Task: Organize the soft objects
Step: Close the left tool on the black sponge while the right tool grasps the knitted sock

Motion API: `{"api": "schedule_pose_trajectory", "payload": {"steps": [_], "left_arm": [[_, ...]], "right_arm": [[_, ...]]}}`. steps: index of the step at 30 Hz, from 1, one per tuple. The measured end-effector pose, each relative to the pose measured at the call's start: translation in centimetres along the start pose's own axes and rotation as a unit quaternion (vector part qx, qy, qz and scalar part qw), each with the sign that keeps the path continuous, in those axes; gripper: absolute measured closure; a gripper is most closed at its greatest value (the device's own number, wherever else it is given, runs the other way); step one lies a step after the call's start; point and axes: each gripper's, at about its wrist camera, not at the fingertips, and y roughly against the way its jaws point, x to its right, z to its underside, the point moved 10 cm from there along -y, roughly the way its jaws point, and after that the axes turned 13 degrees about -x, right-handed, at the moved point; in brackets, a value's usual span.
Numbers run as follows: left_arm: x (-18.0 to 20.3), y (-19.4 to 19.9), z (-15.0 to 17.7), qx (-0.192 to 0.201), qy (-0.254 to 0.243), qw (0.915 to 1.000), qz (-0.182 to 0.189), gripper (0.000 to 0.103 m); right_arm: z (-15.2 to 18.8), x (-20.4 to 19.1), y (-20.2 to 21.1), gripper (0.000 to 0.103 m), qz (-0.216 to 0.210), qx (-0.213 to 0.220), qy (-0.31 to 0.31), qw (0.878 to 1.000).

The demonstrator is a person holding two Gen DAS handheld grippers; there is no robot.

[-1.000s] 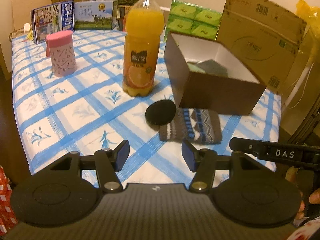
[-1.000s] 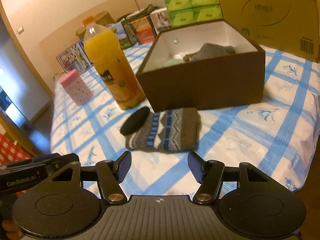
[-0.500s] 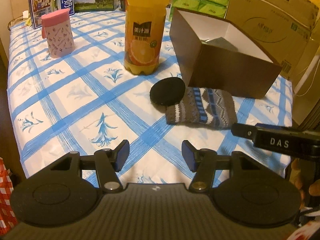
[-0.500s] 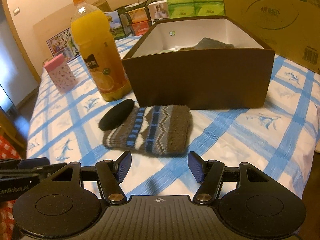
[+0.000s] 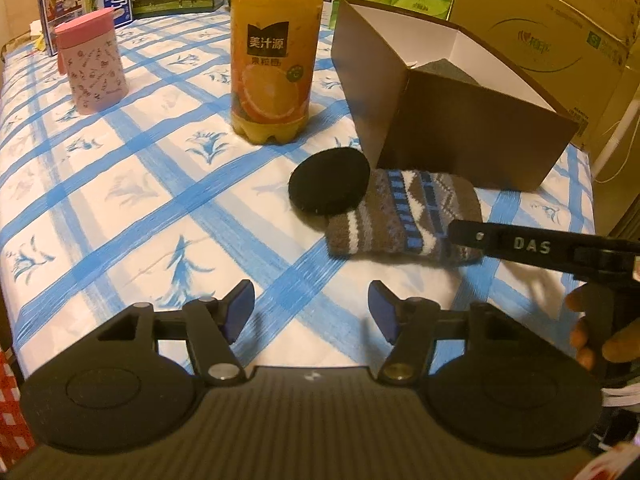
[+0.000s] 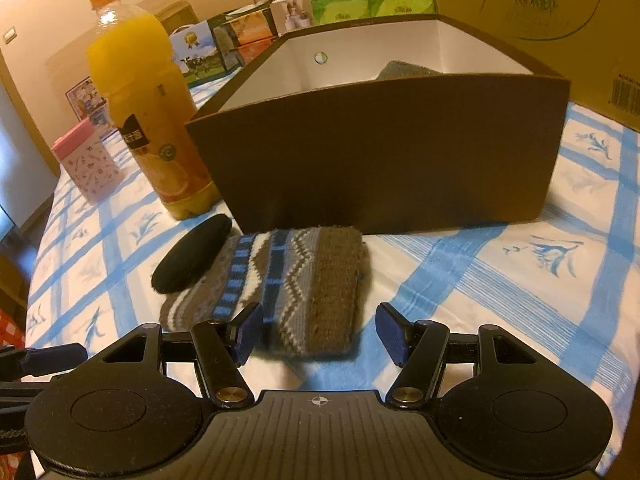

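Right gripper (image 6: 320, 334) hides knit mitten's (image 6: 280, 284) near edge.

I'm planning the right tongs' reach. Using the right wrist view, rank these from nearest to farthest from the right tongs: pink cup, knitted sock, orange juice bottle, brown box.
1. knitted sock, directly ahead of the open right tongs.
2. brown box, just behind the sock, centre.
3. orange juice bottle, left of the box; close to it in depth, so a loose call.
4. pink cup, far left.
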Motion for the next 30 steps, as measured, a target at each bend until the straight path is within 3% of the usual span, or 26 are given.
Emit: {"api": "schedule_pose_trajectory", "payload": {"steps": [6, 10, 12, 13, 17, 23, 30], "left_arm": [[0.0, -1.0, -1.6, 0.010, -0.003, 0.9999, 0.012, 0.038], [-0.1, -2.0, -2.8, 0.012, -0.001, 0.9996, 0.024, 0.038], [-0.1, -2.4, -3.3, 0.013, -0.001, 0.9995, 0.028, 0.038], [-0.1, -2.6, -3.5, 0.013, -0.001, 0.9995, 0.030, 0.038], [0.2, -3.2, -4.1, 0.015, -0.004, 0.9991, 0.038, 0.038], [0.5, -4.2, -5.0, 0.016, -0.015, 0.9991, 0.037, 0.037], [1.9, -5.6, -6.5, 0.013, -0.023, 0.9976, 0.064, 0.036]], "right_arm": [[-1.1, 0.8, -1.8, 0.039, -0.016, 0.002, -0.038, 0.999], [-1.5, -0.1, -2.0, 0.040, -0.038, 0.014, -0.022, 0.999], [-1.4, -0.5, -2.0, 0.056, -0.026, 0.022, 0.000, 0.999], [-1.3, -0.6, -2.0, 0.071, -0.010, 0.027, 0.017, 0.999], [-1.2, -0.2, -1.4, 0.082, 0.000, 0.042, 0.030, 0.999], [-1.6, 1.7, 0.2, 0.083, 0.051, 0.060, 0.029, 0.996], [-1.9, 2.8, -0.2, 0.083, 0.042, 0.053, 0.008, 0.998]]}}
